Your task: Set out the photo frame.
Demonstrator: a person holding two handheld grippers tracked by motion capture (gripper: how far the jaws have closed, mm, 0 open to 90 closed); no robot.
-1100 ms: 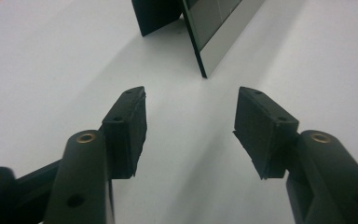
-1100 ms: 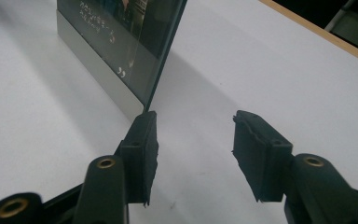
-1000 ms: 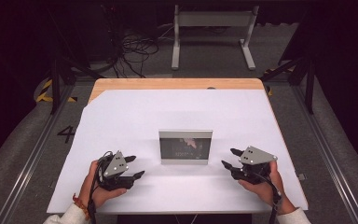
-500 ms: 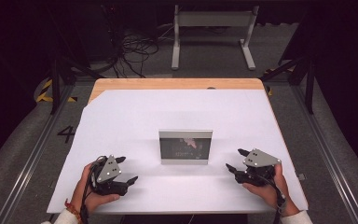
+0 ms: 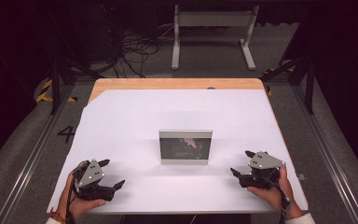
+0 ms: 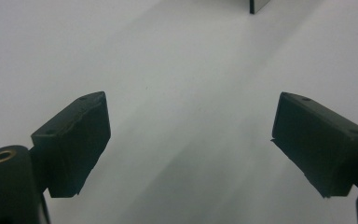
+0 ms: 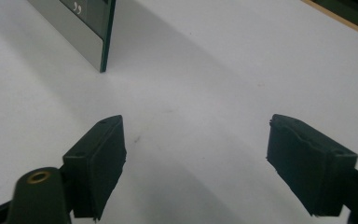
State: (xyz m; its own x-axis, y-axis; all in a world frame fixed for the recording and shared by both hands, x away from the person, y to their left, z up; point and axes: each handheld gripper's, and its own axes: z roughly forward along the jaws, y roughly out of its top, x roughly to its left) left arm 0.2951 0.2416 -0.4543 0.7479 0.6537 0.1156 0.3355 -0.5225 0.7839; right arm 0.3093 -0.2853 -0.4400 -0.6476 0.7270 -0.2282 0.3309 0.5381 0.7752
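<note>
A small framed panel (image 5: 185, 146) with a silver border and a dark face stands upright in the middle of the white table (image 5: 177, 112). Its corner (image 7: 86, 32) is in the right gripper view at the top left, and a bit of its edge (image 6: 257, 5) in the left gripper view at the top. My left gripper (image 5: 113, 173) rests near the front left edge, open and with nothing between its jaws (image 6: 189, 144). My right gripper (image 5: 242, 162) rests near the front right edge, also open with nothing between its jaws (image 7: 196, 158). Both lie well apart from the panel.
A wooden strip (image 5: 177, 84) runs along the table's far edge. Behind the table on the dark floor stand a metal frame (image 5: 212, 32) and a heap of cables (image 5: 135, 51). Rails (image 5: 326, 154) run along both sides.
Both hands have drawn back toward the front edge of the table, the left one farther left. The grippers stay open and the panel has not moved.
</note>
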